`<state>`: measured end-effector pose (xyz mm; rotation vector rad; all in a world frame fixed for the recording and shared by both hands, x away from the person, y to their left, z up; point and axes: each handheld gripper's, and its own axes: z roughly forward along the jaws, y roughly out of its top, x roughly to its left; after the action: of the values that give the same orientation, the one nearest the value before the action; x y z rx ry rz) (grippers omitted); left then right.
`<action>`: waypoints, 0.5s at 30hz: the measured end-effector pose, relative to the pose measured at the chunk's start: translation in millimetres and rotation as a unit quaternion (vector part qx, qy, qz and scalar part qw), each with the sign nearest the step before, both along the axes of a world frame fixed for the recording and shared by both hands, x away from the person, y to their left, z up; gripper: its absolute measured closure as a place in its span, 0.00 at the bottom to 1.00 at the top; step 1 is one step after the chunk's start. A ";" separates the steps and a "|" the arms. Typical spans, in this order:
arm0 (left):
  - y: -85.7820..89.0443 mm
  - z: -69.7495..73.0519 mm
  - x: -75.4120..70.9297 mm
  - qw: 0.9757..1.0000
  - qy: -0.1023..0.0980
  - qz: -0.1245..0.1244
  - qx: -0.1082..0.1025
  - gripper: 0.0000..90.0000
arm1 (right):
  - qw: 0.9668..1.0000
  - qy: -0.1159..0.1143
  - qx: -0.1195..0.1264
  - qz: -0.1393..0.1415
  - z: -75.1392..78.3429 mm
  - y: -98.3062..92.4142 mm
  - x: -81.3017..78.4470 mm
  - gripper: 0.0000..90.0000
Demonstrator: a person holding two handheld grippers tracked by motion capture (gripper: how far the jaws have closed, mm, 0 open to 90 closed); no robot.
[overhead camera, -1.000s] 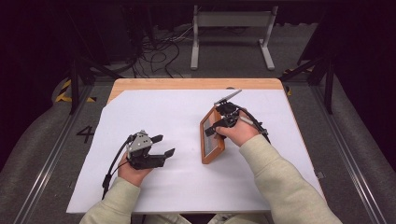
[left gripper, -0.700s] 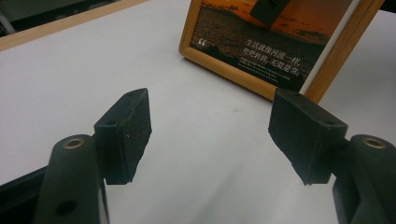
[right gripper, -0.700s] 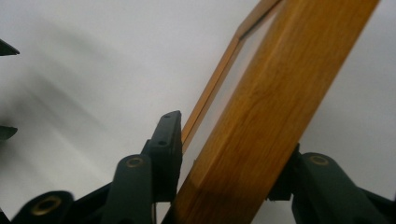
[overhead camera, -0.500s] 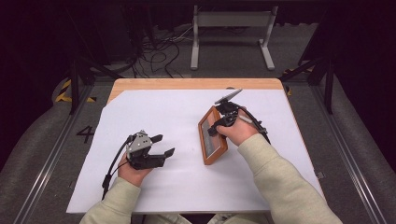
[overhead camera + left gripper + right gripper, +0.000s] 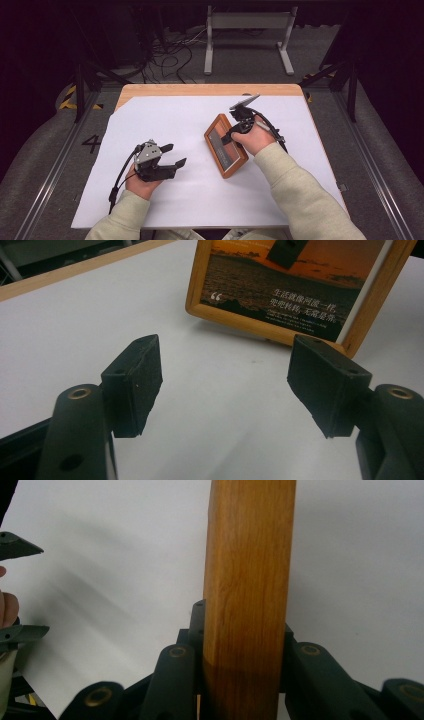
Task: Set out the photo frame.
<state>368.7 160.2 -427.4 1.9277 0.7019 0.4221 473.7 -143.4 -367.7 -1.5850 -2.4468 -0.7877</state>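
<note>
My right gripper (image 5: 235,131) has just been closing its jaws, and they now pinch the wooden picture frame (image 5: 225,145) across its thickness; in the right gripper view the frame's edge (image 5: 248,600) rises straight up between both jaws, pads tight against each face. The frame stands tilted on its lower edge on the white surface (image 5: 200,200). My left gripper (image 5: 170,155) rests with jaws spread wide and nothing between them; ahead of them, past a stretch of bare surface, is the frame's printed face (image 5: 295,285). Beyond the frame, the surface's wooden far edge (image 5: 210,89) lies well apart.
</note>
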 end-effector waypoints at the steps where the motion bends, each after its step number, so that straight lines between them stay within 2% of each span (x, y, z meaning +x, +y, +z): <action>1: 1.1 0.7 0.1 1.000 0.000 0.001 -0.002 0.34 | 1.000 0.000 0.000 0.004 0.8 0.0 -0.3 0.82; 2: 1.1 0.7 0.1 1.000 0.000 0.001 -0.002 0.34 | 1.000 0.000 0.000 0.004 0.8 0.0 -0.3 0.82; 4: 1.9 0.8 0.4 1.000 0.001 0.003 -0.003 0.34 | 0.999 -0.018 -0.010 0.034 7.6 0.6 -2.4 0.82; 6: 2.0 0.9 0.5 1.000 0.001 0.004 -0.003 0.34 | 0.999 -0.023 -0.013 0.043 10.2 1.1 -3.1 0.82; 7: 2.1 1.0 0.4 1.000 0.000 0.004 -0.004 0.34 | 0.997 -0.034 -0.019 0.062 13.6 1.6 -3.7 0.82; 11: 3.4 0.8 0.1 1.000 0.000 0.005 -0.002 0.34 | 0.987 -0.066 -0.049 0.135 27.7 6.3 -6.9 0.82; 14: 6.3 1.1 -1.1 1.000 0.000 0.009 -0.005 0.34 | 0.977 -0.071 -0.069 0.187 36.9 10.5 -8.0 0.82; 15: 6.3 1.1 -1.1 1.000 0.000 0.009 -0.005 0.34 | 0.977 -0.071 -0.069 0.187 36.9 10.5 -8.0 0.82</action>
<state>367.6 166.5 -426.2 1.9132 0.7204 0.4292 465.7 -132.9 -330.8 -1.0774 -2.8355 -0.6972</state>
